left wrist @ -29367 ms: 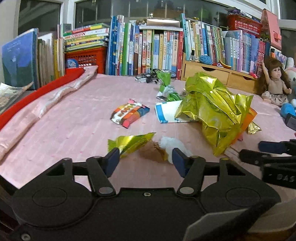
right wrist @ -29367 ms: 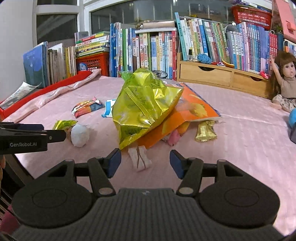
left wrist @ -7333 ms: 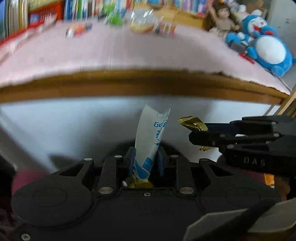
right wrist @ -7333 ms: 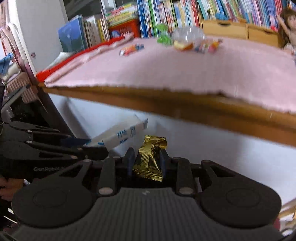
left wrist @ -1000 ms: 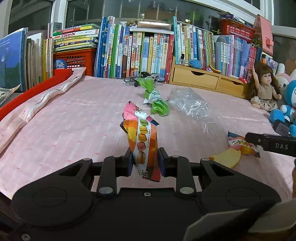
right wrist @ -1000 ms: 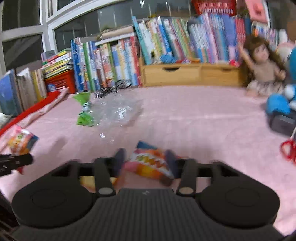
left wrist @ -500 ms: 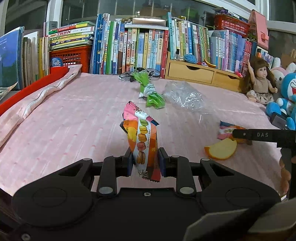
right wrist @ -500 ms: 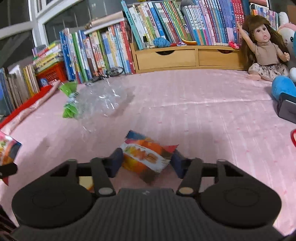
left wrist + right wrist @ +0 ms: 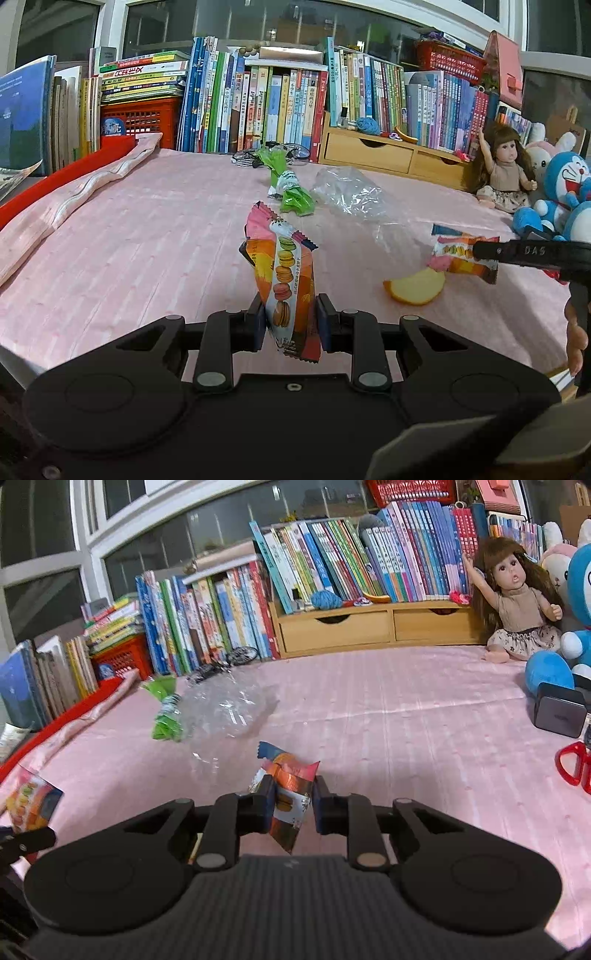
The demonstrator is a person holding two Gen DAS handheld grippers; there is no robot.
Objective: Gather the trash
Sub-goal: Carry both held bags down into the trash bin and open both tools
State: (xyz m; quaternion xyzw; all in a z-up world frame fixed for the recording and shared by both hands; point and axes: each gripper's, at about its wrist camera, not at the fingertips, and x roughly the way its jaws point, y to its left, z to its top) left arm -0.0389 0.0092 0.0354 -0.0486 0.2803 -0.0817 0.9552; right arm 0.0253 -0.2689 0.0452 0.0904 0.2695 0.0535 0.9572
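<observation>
My left gripper [image 9: 290, 325] is shut on a macaron snack wrapper [image 9: 284, 280], orange and pink, which stands upright between its fingers. My right gripper [image 9: 290, 803] is shut on a second snack wrapper [image 9: 286, 786] of the same orange print, held just above the pink cloth. From the left wrist view that second wrapper [image 9: 461, 254] shows at the tip of the right gripper [image 9: 480, 253]. Loose on the pink cloth lie a green wrapper [image 9: 291, 192], a clear crumpled plastic bag [image 9: 351, 192] and a yellow-orange peel piece [image 9: 415, 286].
Books [image 9: 258, 103] and a wooden drawer unit [image 9: 388, 155] line the back of the pink-covered table [image 9: 147, 240]. A doll [image 9: 517, 609] and blue plush toys [image 9: 557, 192] sit at the right, with red scissors [image 9: 572, 762] and a dark box [image 9: 559, 712]. A red-edged folded cloth [image 9: 66, 192] lies left.
My right gripper has closed on the orange snack wrapper, which lay between its open fingers half a second ago, and lifted it slightly. My left gripper keeps its hold on the macaron wrapper.
</observation>
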